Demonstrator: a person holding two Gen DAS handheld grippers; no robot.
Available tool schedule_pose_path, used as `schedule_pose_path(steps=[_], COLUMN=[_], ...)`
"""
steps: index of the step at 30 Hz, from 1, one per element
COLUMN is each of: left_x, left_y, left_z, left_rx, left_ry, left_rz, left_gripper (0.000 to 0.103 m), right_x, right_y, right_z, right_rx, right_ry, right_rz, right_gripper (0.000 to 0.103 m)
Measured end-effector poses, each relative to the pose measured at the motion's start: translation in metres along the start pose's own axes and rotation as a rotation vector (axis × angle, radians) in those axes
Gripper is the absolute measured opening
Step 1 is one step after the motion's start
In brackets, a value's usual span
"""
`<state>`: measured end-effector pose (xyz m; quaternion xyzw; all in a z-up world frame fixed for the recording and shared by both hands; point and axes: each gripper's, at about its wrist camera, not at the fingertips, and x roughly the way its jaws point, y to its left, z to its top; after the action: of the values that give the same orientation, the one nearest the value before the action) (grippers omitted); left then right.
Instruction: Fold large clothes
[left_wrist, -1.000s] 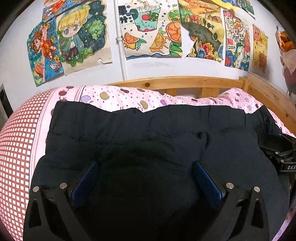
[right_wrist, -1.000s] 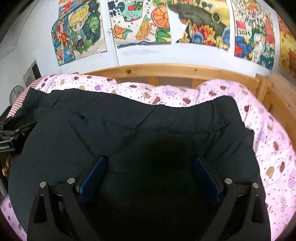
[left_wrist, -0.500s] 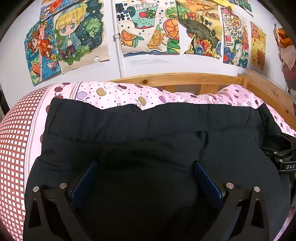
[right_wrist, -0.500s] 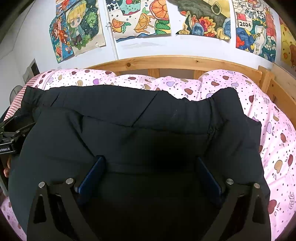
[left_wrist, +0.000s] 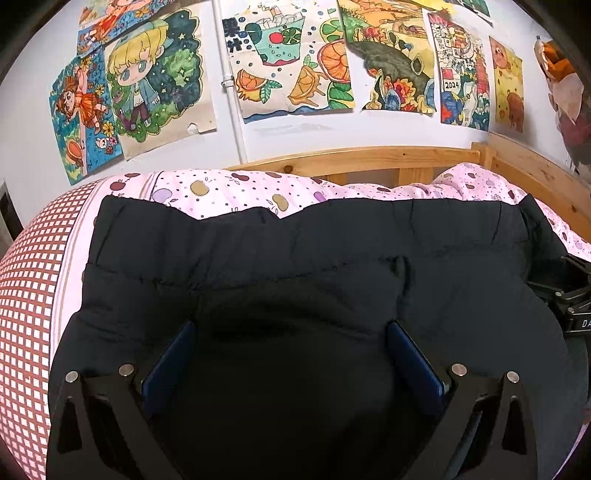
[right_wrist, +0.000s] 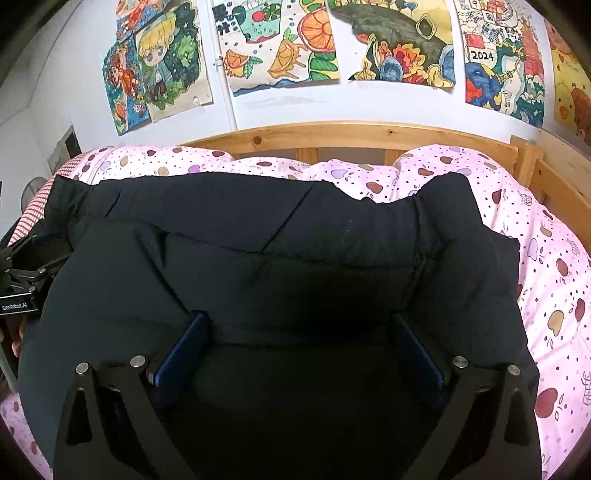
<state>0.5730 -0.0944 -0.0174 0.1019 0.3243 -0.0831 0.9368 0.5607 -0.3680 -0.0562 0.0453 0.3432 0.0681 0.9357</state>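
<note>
A large black padded garment lies spread across the bed, with a folded layer on top and an elastic hem along its far edge. It fills the right wrist view too. My left gripper is open over its near left part, with black cloth lying between the wide-spread blue fingers. My right gripper is open the same way over the near right part. Each gripper shows at the edge of the other's view: the right gripper and the left gripper.
The pink fruit-print bedcover lies under the garment. A red-and-white checked cloth is at the left. The wooden bed rail runs behind and down the right side. Drawings hang on the wall beyond.
The right wrist view has pulled back a little, showing more of the bedcover and a seam between its fingers. The left view has barely shifted. Both grippers stay open.
</note>
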Motion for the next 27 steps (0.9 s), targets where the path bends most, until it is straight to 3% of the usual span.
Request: schedule_pose_path(steps=[7,13,21,25,27], left_x=[-0.002,-0.013,-0.049,-0.055,-0.051], left_y=[-0.002,0.003,0.05,0.081,0.099], left_z=[-0.003,0.005,0.0,-0.012,-0.017], left_rx=[0.016,0.048,-0.006,-0.054,-0.109], left_ry=[-0.016,0.012,-0.064,-0.071,-0.045], left_rz=[0.011,0.027,0.098,0.16,0.156], left_gripper=[0.103,0.103,0.103,0.103,0.103], right_x=[-0.012,-0.031,-0.065,-0.07,-0.069], right_y=[-0.001,-0.007,-0.048,-0.074,-0.084], right_z=[0.002,0.006,-0.002,-0.017,-0.024], right_rx=[0.0,0.033,0.105,0.148,0.169], right_ry=[-0.035,-0.095,-0.139,-0.127,-0.109], right_rz=[-0.019,-0.106,-0.146,-0.182,-0.183], right_gripper=[0.098,0.098,0.098,0.098,0.098])
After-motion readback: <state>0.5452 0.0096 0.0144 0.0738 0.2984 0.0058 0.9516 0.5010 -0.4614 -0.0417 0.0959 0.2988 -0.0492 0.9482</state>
